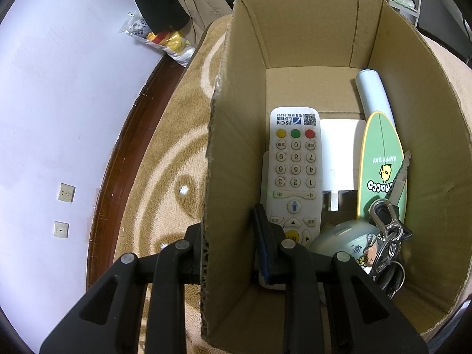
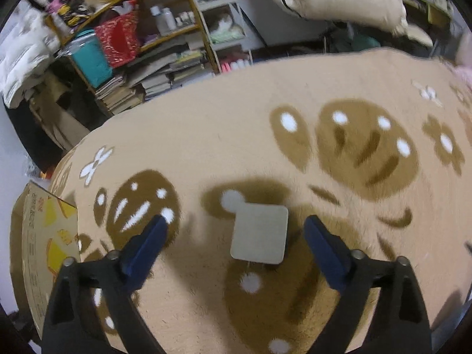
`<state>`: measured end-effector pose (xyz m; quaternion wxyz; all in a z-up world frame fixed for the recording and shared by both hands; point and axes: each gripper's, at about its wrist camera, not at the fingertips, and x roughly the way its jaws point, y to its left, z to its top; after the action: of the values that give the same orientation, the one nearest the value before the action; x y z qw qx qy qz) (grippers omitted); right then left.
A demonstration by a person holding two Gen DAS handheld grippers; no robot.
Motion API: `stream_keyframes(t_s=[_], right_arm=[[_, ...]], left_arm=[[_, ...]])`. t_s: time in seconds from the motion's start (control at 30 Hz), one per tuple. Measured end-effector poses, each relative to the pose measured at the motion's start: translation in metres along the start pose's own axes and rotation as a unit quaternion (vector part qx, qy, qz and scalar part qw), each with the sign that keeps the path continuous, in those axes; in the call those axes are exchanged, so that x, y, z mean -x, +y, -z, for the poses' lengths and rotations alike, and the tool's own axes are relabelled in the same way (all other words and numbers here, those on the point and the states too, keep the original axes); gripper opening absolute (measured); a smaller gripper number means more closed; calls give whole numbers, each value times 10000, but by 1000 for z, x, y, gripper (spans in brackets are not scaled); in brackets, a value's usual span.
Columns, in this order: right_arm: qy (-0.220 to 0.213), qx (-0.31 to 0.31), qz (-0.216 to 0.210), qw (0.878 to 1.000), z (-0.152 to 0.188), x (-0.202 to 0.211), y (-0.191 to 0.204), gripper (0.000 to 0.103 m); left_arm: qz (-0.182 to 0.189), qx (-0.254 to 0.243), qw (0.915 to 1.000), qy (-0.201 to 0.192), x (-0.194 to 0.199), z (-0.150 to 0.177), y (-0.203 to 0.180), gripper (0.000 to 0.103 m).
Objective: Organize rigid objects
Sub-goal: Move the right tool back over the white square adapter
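Note:
My left gripper (image 1: 227, 221) straddles the left wall of an open cardboard box (image 1: 224, 147), one finger outside and one inside, shut on that wall. In the box lie a white remote (image 1: 295, 171), a green oval "HAPPY DAY" board (image 1: 380, 165), a pale blue tube (image 1: 373, 94), a bunch of keys (image 1: 386, 236) and a rounded pale green case (image 1: 342, 239). In the right wrist view, my right gripper (image 2: 236, 230) hangs open over a grey square coaster (image 2: 259, 233) that lies flat on the beige rug (image 2: 236, 135), between the two blue fingers without touching them.
The box (image 2: 44, 236) shows at the left edge of the right wrist view, standing on the rug. Cluttered shelves with books (image 2: 153, 70) stand beyond the rug. A white wall with sockets (image 1: 66, 191) and a dark skirting board run left of the box.

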<state>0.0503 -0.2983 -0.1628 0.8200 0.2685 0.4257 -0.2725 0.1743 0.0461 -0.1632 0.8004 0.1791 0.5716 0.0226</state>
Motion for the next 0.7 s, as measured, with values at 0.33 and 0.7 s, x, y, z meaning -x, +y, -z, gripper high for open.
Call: stream_keyframes(t_s=[0.33,0.7], right_arm=[[476,157,292,9983,11,-27,-2,67],[519,289,479,9971,14,-31,-3,49]], left_arm=[[-7,-13,10000,17,-2,1,-1,25],[-7,-12,10000,18,-1,1,-1,25]])
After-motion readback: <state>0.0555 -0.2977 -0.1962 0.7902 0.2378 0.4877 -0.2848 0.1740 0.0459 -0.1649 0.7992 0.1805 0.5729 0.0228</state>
